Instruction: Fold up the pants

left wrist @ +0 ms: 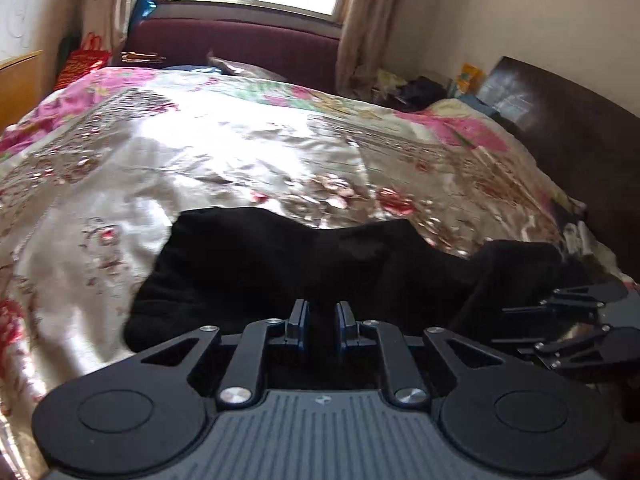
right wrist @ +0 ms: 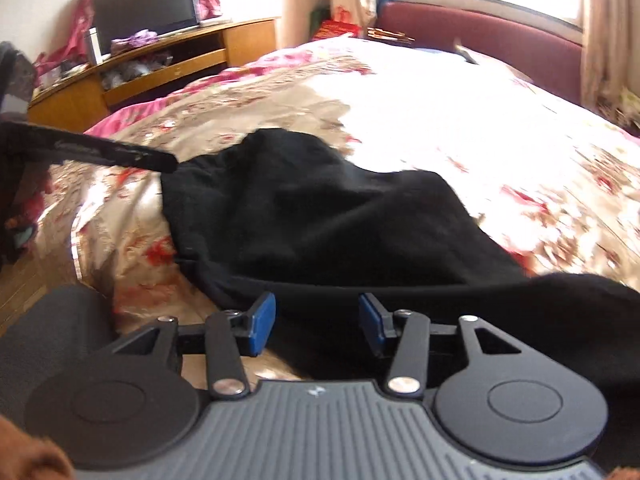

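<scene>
Covering the bed (left wrist: pixel 200 152) is a floral quilt, and black pants (left wrist: pixel 256 264) lie bunched on its near edge; left tool (left wrist: pixel 321 320) is clenched on a fold of the pants; right tool (right wrist: pixel 317 320) is spread wide, fabric between its pads.

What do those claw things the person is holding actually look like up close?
Each claw, left claw and right claw, is matte black: two round discs, slotted link arms with silver screws, a ribbed grey body bearing a small pale logo. The fingers carry blue pads. No cables show.
</scene>
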Demonstrator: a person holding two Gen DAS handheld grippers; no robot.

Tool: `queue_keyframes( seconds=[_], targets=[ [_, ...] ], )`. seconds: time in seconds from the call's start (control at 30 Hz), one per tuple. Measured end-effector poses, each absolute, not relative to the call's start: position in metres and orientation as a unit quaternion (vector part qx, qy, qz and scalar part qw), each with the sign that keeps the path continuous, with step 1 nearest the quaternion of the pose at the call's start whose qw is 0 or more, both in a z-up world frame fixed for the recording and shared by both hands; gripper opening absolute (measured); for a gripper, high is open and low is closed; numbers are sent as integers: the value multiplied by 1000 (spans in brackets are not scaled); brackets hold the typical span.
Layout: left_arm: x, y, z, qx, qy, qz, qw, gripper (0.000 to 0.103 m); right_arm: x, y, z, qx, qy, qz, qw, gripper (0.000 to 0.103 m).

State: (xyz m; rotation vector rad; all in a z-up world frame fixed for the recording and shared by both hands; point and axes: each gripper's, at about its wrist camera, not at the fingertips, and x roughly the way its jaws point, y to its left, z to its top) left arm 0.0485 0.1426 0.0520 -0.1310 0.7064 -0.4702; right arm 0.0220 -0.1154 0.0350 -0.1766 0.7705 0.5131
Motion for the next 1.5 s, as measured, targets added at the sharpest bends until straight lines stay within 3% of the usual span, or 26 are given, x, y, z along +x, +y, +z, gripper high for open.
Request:
queue_keyframes(
  seconds=[0.23, 0.47, 0.73, 0.87, 0.9, 0.93, 1.0, 1.17, 1.5],
  targets=[
    [74, -20, 28, -13, 366, -381, 849, 30, 32, -283, 27, 73, 385, 15, 920, 48],
    [94, -114, 3, 32, 404, -413, 815, 30, 56, -404, 10, 219, 338, -94, 910, 50],
    [100, -118, -3, 63, 418, -404, 811, 30, 83, -434, -26, 307, 355, -86, 879, 52],
    [100, -113, -3, 60, 419, -396, 815, 30, 89, -440, -33, 341, 323, -81, 879, 53],
    [100, -114, -3, 59, 418, -396, 815, 30, 91, -443, -34, 361, 319, -83, 872, 47],
    [99, -115, -3, 59, 416, -396, 816, 30, 95, -446, -35, 377, 316, -79, 867, 30],
    [100, -120, -2, 64, 411, -400, 817, 31, 98, -449, -37, 395, 313, -78, 861, 17],
    [98, -124, 1, 67, 400, -406, 819, 31, 92, -473, -51, 480, 277, -100, 826, 21],
    [103, -135, 0, 72, 403, -407, 817, 36, 83, -502, -65, 539, 206, -119, 808, 24]
  ],
)
